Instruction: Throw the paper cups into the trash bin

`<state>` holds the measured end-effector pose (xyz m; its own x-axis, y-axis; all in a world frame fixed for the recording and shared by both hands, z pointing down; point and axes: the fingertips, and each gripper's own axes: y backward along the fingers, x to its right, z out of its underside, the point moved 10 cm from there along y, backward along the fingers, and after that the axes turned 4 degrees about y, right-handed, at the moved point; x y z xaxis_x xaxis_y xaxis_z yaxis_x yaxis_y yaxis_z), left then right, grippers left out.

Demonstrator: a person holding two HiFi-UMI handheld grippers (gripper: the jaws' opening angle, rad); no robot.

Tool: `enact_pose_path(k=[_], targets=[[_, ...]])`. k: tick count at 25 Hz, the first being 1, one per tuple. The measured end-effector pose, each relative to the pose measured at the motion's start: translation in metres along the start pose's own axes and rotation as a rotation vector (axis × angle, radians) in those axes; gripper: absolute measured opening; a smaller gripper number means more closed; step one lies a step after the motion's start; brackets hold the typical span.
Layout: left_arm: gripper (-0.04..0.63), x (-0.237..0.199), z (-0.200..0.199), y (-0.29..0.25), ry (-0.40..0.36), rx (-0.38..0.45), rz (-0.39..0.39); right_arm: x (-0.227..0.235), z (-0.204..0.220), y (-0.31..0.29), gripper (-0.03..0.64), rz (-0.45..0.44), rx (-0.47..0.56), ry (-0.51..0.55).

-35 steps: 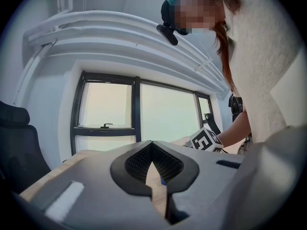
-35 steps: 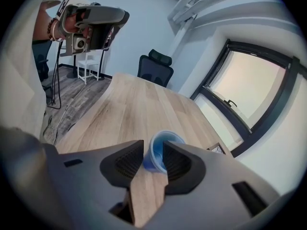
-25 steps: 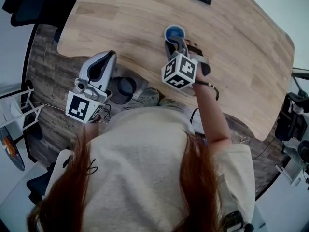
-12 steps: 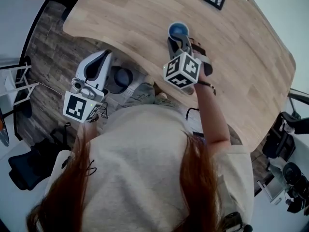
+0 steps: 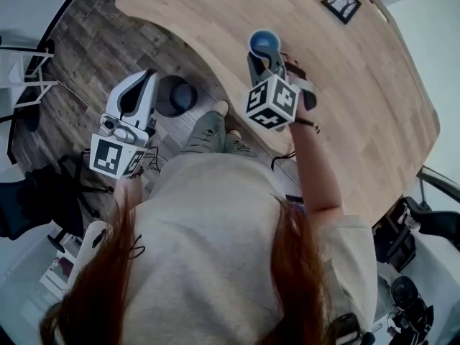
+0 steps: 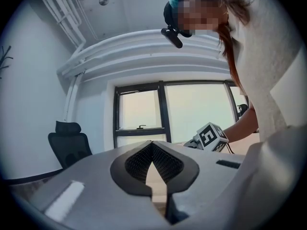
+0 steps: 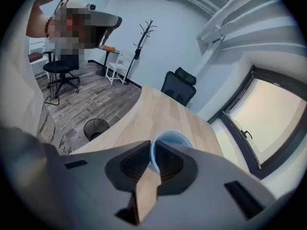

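L gripper (image 6: 152, 145) jaws together, empty, over floor nr black mesh trash bin (image 5: 176, 95); R gripper (image 7: 152, 155) clamped on rim of paper cup (image 7: 172, 139), white outside, blue inside, mouth up, by table (image 5: 345, 85) edge.

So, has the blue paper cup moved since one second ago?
Yes. Held in the right tongs, the blue paper cup has gone away from the black-framed picture, toward the curved edge of the wooden table.
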<state>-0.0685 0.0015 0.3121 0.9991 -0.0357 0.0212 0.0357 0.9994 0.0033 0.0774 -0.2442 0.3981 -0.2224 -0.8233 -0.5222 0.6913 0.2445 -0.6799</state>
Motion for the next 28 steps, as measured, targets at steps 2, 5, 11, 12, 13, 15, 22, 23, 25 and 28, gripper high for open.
enact_pose_path(k=[2, 5, 11, 12, 13, 15, 22, 23, 25, 28], targets=[[0.003, 0.007, 0.000, 0.015, -0.006, 0.001, -0.044, -0.006, -0.004, 0.003, 0.038, -0.015, 0.023, 0.022], [0.003, 0.012, 0.001, 0.040, -0.002, 0.002, -0.121, -0.016, -0.009, 0.006, 0.038, -0.036, 0.046, 0.050], [0.003, 0.009, -0.001, 0.088, -0.010, 0.009, -0.235, -0.037, -0.035, 0.006, 0.038, -0.066, 0.090, 0.110], [0.003, 0.007, -0.002, 0.095, -0.007, 0.016, -0.254, -0.041, -0.041, 0.005, 0.038, -0.072, 0.097, 0.117], [0.003, 0.005, -0.001, 0.102, -0.001, 0.024, -0.270, -0.045, -0.047, 0.003, 0.038, -0.080, 0.104, 0.124], [0.003, 0.000, 0.000, 0.113, 0.005, 0.032, -0.290, -0.052, -0.061, -0.001, 0.038, -0.095, 0.117, 0.140], [0.003, -0.025, 0.011, 0.158, 0.019, 0.018, -0.332, -0.089, -0.118, -0.029, 0.038, -0.146, 0.160, 0.179], [0.003, -0.029, 0.014, 0.165, 0.022, 0.013, -0.339, -0.096, -0.127, -0.033, 0.038, -0.154, 0.166, 0.183], [0.003, -0.036, 0.022, 0.178, 0.031, 0.000, -0.349, -0.111, -0.143, -0.043, 0.038, -0.173, 0.177, 0.189], [0.003, -0.046, 0.033, 0.194, 0.043, -0.014, -0.363, -0.132, -0.161, -0.056, 0.038, -0.203, 0.193, 0.201]])
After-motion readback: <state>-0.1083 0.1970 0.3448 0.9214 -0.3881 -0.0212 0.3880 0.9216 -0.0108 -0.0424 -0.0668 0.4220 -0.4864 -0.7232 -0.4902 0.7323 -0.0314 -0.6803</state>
